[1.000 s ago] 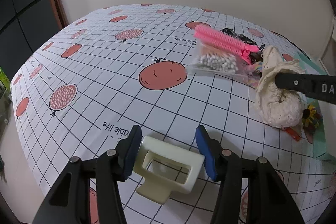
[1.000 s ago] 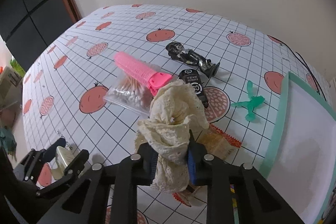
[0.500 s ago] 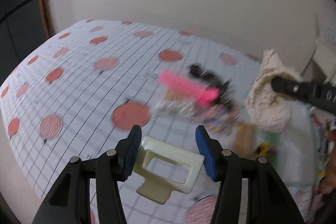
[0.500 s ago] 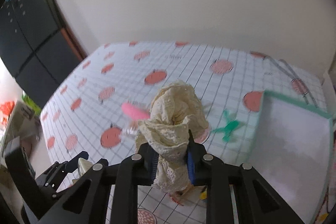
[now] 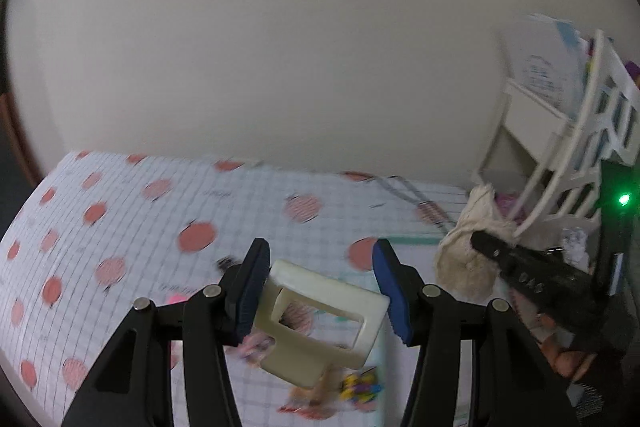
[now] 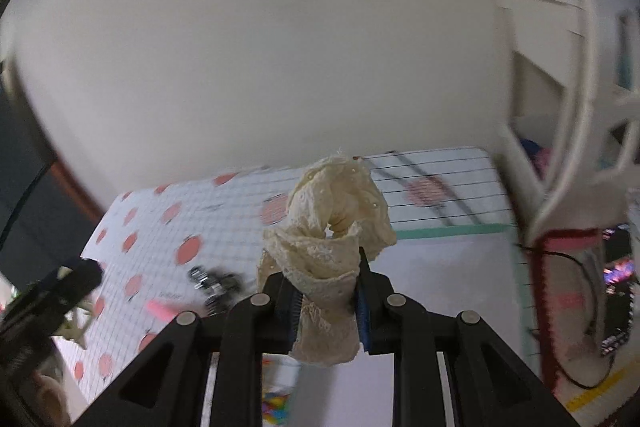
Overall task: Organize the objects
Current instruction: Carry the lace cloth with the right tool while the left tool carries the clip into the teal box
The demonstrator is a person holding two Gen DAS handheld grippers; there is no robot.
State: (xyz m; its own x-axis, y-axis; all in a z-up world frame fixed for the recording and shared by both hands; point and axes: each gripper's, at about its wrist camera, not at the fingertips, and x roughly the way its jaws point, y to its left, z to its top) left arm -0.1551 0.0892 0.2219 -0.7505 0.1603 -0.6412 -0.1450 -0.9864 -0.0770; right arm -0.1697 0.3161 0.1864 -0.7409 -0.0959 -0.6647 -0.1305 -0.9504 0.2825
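Left wrist view: the left gripper (image 5: pixel 320 287) carries a cream plastic hair claw clip (image 5: pixel 320 323) between its blue pads (image 5: pixel 251 287), lifted above the tomato-print tablecloth (image 5: pixel 120 227). At right, the right gripper (image 5: pixel 484 247) carries a cream lace cloth (image 5: pixel 464 259) next to a white lattice basket (image 5: pixel 592 163).

Right wrist view: the right gripper (image 6: pixel 326 299) is clamped on the bunched lace cloth (image 6: pixel 328 227), held above a white, green-edged board (image 6: pixel 440 275); the basket (image 6: pixel 580 107) is blurred at right.
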